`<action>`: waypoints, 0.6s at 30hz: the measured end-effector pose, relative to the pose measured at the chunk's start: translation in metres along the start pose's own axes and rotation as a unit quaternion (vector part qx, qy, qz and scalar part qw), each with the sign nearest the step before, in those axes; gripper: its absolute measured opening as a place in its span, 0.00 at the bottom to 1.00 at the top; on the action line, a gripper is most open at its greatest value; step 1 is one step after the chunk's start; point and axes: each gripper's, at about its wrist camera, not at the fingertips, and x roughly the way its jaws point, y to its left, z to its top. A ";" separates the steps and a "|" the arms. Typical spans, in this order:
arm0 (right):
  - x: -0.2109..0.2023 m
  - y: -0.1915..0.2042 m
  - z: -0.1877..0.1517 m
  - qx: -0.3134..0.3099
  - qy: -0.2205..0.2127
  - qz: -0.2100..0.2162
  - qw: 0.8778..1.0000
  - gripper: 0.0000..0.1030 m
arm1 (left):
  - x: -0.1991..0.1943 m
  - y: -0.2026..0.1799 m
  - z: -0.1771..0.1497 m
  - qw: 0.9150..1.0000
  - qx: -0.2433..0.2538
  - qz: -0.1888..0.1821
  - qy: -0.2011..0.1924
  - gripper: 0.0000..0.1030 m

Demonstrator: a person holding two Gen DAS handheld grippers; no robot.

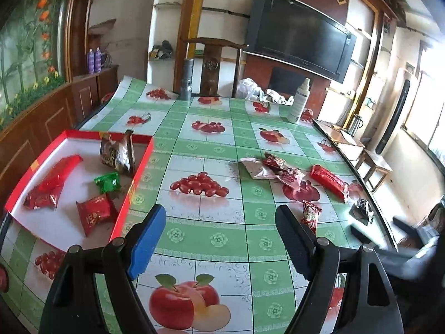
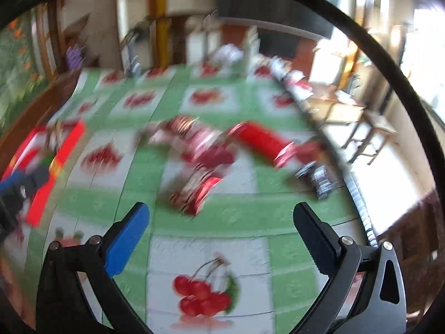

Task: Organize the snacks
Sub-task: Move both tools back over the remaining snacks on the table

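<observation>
A red-rimmed tray (image 1: 139,164) at the table's left holds several snack packets: red ones (image 1: 96,214), a green one (image 1: 108,182) and a dark one (image 1: 118,153). Loose packets lie on the fruit-print tablecloth at the right: a pink and silver pile (image 1: 274,169), a long red pack (image 1: 329,182), a small red one (image 1: 311,214) and a dark one (image 1: 361,208). My left gripper (image 1: 221,222) is open and empty, just right of the tray. My right gripper (image 2: 222,217) is open and empty; its view is blurred, with a small red packet (image 2: 198,190) ahead of it and the long red pack (image 2: 261,139) beyond.
A white bottle (image 1: 299,101), a grey cylinder (image 1: 187,79) and plastic bags (image 1: 250,89) stand at the table's far edge. A wooden chair (image 1: 214,61) is behind the table. The table's right edge (image 1: 358,172) curves past the loose packets.
</observation>
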 end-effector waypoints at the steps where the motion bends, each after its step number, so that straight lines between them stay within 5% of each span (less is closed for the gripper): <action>1: -0.015 -0.007 0.002 0.016 -0.039 -0.009 0.999 1.00 | 0.001 -0.003 0.000 1.000 0.007 0.001 0.001 0.79; 3: -0.032 -0.025 0.012 0.038 -0.069 0.002 0.997 1.00 | 0.004 -0.007 0.000 1.000 0.015 0.001 0.006 0.79; 18: 0.013 -0.064 0.010 0.049 0.008 -0.018 0.999 1.00 | 0.040 -0.050 0.003 0.993 0.084 -0.057 0.053 0.79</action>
